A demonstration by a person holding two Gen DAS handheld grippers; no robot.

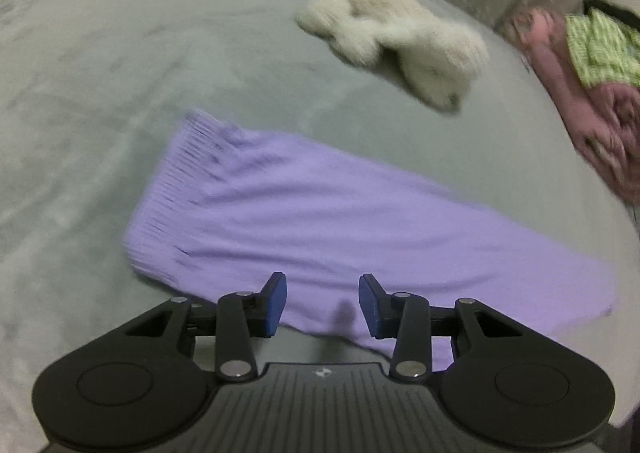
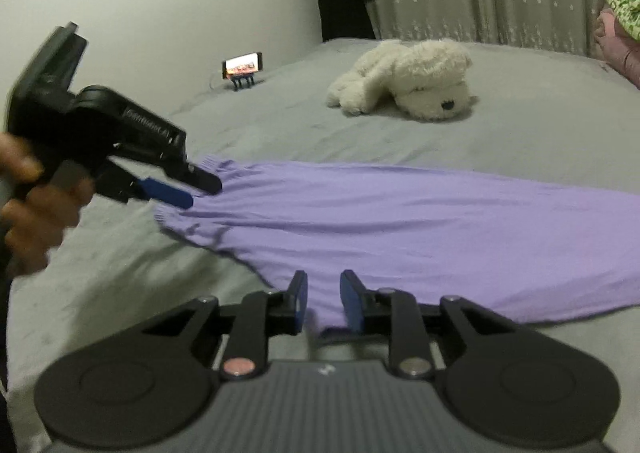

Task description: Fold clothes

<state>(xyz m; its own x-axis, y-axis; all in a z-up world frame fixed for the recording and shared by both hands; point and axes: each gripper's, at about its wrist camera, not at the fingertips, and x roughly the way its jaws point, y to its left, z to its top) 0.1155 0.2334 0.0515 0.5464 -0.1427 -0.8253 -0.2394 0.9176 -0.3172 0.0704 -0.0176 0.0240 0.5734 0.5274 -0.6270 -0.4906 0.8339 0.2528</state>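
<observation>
No readable words, numbers or brand names are showing in either view. The only sign is a small pale emblem, too blurred to make out, sitting on the ribbed grey body of the left tongs [image 1: 322, 300] and again on the right tongs [image 2: 323, 302]. A phone [image 2: 242, 64] is standing on the bed [image 2: 520, 125] with its screen glowing orange and red, but nothing on it is legible.
</observation>
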